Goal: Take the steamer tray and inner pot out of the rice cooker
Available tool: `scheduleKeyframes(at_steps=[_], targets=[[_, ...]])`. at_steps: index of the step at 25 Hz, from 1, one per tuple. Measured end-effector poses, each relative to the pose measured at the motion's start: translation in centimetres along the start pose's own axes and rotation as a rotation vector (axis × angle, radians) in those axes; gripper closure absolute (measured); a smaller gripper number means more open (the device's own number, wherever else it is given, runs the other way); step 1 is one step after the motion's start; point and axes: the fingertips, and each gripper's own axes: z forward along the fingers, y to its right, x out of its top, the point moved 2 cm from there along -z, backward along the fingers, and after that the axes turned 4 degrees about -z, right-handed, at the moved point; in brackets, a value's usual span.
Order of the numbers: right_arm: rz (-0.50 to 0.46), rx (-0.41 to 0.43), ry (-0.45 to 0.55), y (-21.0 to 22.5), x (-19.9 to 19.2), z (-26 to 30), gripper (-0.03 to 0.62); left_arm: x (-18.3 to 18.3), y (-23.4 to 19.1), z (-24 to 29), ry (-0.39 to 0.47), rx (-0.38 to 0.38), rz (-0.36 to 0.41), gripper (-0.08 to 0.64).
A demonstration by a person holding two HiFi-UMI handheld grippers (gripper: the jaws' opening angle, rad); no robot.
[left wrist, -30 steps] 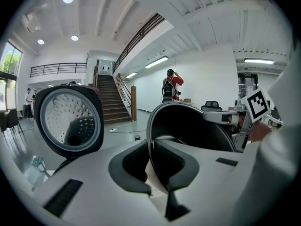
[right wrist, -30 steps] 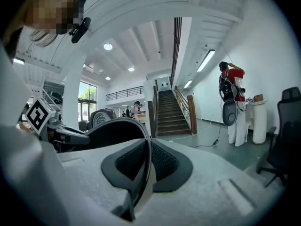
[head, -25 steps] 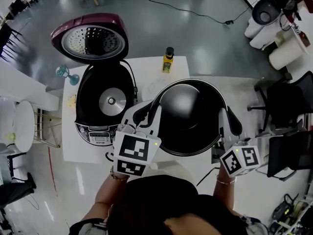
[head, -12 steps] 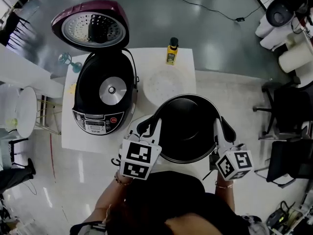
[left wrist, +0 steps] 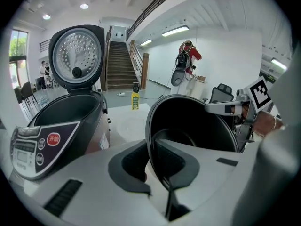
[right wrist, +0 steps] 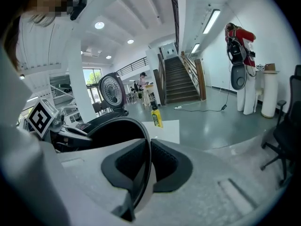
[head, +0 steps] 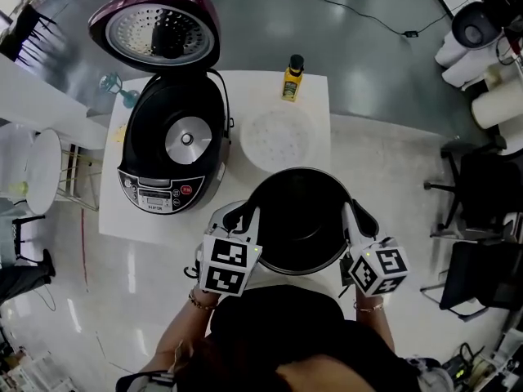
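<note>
your left gripper [head: 250, 216] and right gripper [head: 351, 216] are each clamped narrow on opposite sides of the rim of the black inner pot [head: 301, 219]. you hold it out of the open rice cooker [head: 173, 149], over the near edge of the white table [head: 315, 96]. the white steamer tray [head: 278, 141] lies just behind it. the cooker's red button [left wrist: 53, 139] reads 开始. the label on the yellow bottle [head: 291, 78] is too small to read.

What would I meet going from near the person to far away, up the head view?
First the black round metal inner pot → white round perforated steamer tray → yellow bottle with a black cap.
</note>
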Motion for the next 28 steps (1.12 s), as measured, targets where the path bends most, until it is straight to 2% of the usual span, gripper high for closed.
scheduleKeyframes(at_steps=[4, 16, 28], targets=[[-0.032, 0.016, -0.030, -0.5, -1.2, 0.9, 0.554, -1.3, -0.7, 0.1, -0.024, 0.026, -0.016, 0.522], [-0.007, 0.132, -0.163, -1.9, -4.6, 4.1, 0.555, -5.2, -3.0, 0.7, -0.108, 0.113, -0.070, 0.522], [-0.040, 0.165, -0.204, -1.8, -4.4, 7.0, 0.555, -4.9, -4.8, 2.0, -0.121, 0.120, -0.118, 0.522]])
